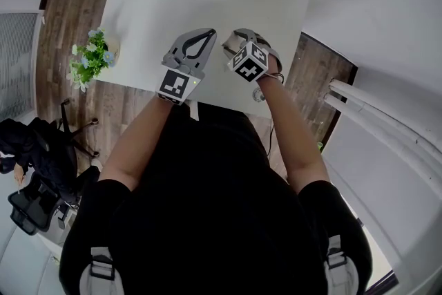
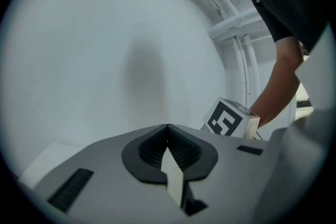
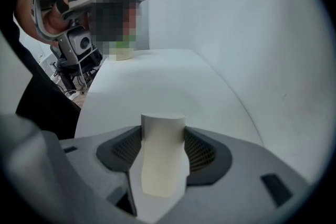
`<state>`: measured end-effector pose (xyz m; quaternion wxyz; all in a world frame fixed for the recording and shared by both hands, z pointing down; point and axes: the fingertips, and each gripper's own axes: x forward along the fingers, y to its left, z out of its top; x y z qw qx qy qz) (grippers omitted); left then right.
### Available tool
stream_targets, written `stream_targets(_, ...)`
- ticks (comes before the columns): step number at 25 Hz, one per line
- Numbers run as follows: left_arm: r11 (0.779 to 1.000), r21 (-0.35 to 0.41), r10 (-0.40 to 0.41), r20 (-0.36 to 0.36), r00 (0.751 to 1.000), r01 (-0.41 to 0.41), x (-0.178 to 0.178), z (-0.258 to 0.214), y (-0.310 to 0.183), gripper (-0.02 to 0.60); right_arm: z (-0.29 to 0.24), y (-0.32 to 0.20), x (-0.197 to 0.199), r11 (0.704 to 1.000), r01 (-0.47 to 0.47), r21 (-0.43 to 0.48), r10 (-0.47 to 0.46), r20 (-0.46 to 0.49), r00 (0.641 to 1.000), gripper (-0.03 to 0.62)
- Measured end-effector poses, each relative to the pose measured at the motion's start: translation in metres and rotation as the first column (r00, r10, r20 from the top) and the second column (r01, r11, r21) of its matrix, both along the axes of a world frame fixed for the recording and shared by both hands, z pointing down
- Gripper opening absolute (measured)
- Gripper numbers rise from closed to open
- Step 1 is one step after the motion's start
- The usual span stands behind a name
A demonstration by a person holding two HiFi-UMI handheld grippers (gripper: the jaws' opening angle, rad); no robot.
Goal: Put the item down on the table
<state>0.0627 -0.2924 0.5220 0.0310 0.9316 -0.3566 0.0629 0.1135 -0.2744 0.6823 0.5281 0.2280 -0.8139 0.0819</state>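
A white, round-topped block [image 3: 161,157] stands upright between the jaws of my right gripper [image 3: 163,136], whose ribbed pads press on its two sides. This gripper hovers over the white table [image 3: 157,81]. In the head view the right gripper [image 1: 239,36] is held over the table's near edge, and the block is hard to make out there. My left gripper [image 1: 201,39] is just to its left, and its jaws meet at the tips with nothing between them. In the left gripper view the left gripper [image 2: 168,127] points at the bare white table [image 2: 105,60].
A small potted plant [image 1: 92,59] sits at the table's left corner. A dark office chair [image 1: 34,169] stands on the wood floor at the left. White pipes [image 1: 387,121] run along the wall to the right. The right gripper's marker cube [image 2: 231,118] is close beside the left gripper.
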Motion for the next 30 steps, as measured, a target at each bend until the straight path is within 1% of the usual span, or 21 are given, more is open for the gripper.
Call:
stream_targets(4, 1.0, -0.014, -0.025, -0.019, 1.0, 0.024, -0.005, 0.01, -0.002, -0.006, 0.012, -0.003, -0.009, 1.0, 0.025, -0.009, -0.025, -0.028, 0.999, 0.258)
stream_targets(14, 0.997, -0.036, -0.069, -0.011, 0.998, 0.068, -0.024, 0.019, -0.002, -0.006, 0.048, -0.002, -0.027, 0.995, 0.091, -0.045, -0.096, -0.12, 0.988, 0.252)
stream_targets(21, 0.995, -0.049, -0.088, -0.002, 0.996, 0.088, -0.035, 0.026, -0.001, -0.006, 0.063, -0.001, -0.03, 0.991, 0.125, -0.046, -0.131, -0.165, 0.978, 0.252)
stream_targets(26, 0.994, -0.053, -0.093, 0.005, 0.996, 0.094, -0.038, 0.03, -0.001, -0.006, 0.07, 0.001, -0.029, 0.989, 0.134, -0.063, -0.143, -0.179, 0.973, 0.252)
stream_targets(30, 0.994, -0.056, -0.093, 0.008, 0.996, 0.093, -0.04, 0.033, -0.001, -0.006, 0.073, 0.001, -0.031, 0.988, 0.14, -0.071, -0.15, -0.173, 0.973, 0.252)
